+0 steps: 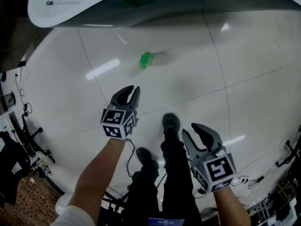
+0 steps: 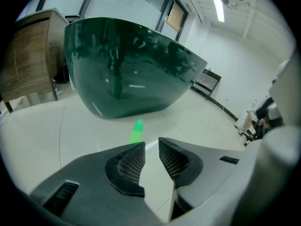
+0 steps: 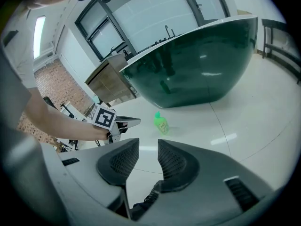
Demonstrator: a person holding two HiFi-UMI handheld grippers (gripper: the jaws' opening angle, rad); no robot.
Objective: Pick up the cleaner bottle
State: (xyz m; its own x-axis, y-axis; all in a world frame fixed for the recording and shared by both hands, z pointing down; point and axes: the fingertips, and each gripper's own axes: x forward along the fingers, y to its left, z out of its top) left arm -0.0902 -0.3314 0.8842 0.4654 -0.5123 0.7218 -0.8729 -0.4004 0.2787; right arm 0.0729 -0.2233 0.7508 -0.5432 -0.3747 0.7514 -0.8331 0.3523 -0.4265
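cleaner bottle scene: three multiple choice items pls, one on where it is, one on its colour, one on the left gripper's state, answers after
1. Where is the cleaner bottle?
A. on a wooden cabinet
B. on the floor near the tub
C. on the tub's rim

2. What colour is the bottle?
A. blue
B. white
C. green

3. How do the left gripper's jaws stand?
A. apart, nothing between them
B. shut on the bottle
C. shut on a cable

Answers: 1 B, it sits on the pale tiles in front of the dark tub; 2 C, it is bright green in all three views; 3 A, only floor shows through the gap in the left gripper view.
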